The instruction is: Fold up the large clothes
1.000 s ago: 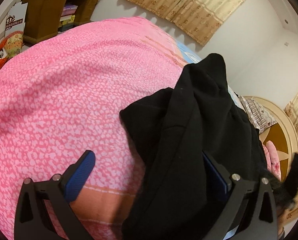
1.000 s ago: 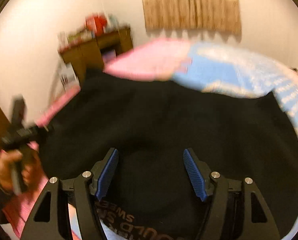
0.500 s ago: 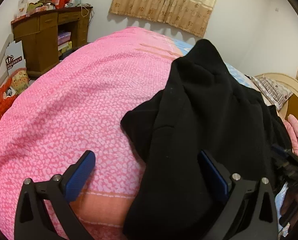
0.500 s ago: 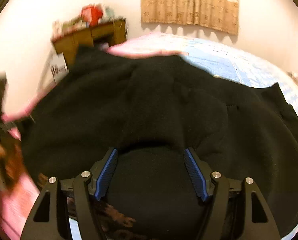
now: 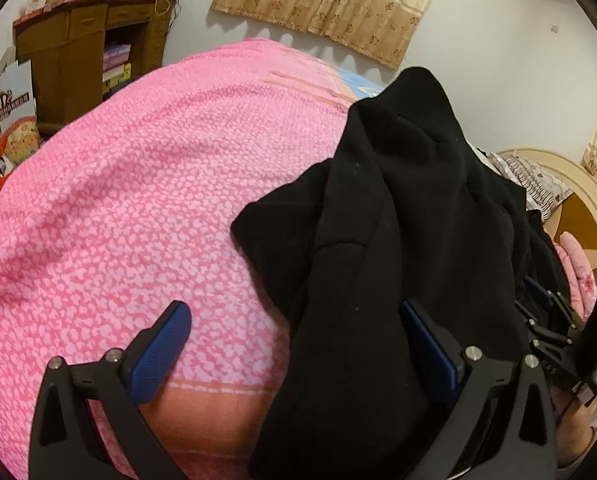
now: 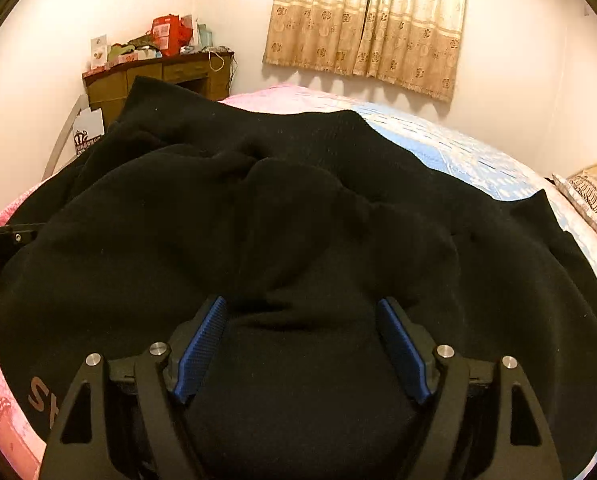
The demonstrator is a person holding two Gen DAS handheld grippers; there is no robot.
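A large black sweatshirt (image 5: 410, 216) lies bunched on the right side of the pink bedspread (image 5: 118, 200). My left gripper (image 5: 292, 306) is open wide. Its left finger hangs over bare bedspread and the sweatshirt's edge drapes against its right finger (image 5: 430, 348). In the right wrist view the sweatshirt (image 6: 298, 208) fills most of the picture, with printed letters at its lower left hem. My right gripper (image 6: 300, 304) hovers low over it with its jaws opening. A mound of black cloth sits between the pads, whose blue faces (image 6: 200, 348) stay uncovered. It also shows at the left wrist view's right edge as the right gripper (image 5: 558, 332).
A brown wooden desk (image 6: 158, 76) piled with clutter stands by the far wall, with a white paper bag (image 5: 14, 96) beside it. Beige curtains (image 6: 370, 20) hang behind the bed. A light blue sheet (image 6: 458, 152), a patterned pillow (image 6: 594, 196) and a rounded headboard (image 5: 578, 184) lie to the right.
My right gripper has sunk closer to the sweatshirt and its jaws stand a little wider. The cloth has settled lower and flatter. The left view has rolled slightly, and the right gripper now shows at its right edge.
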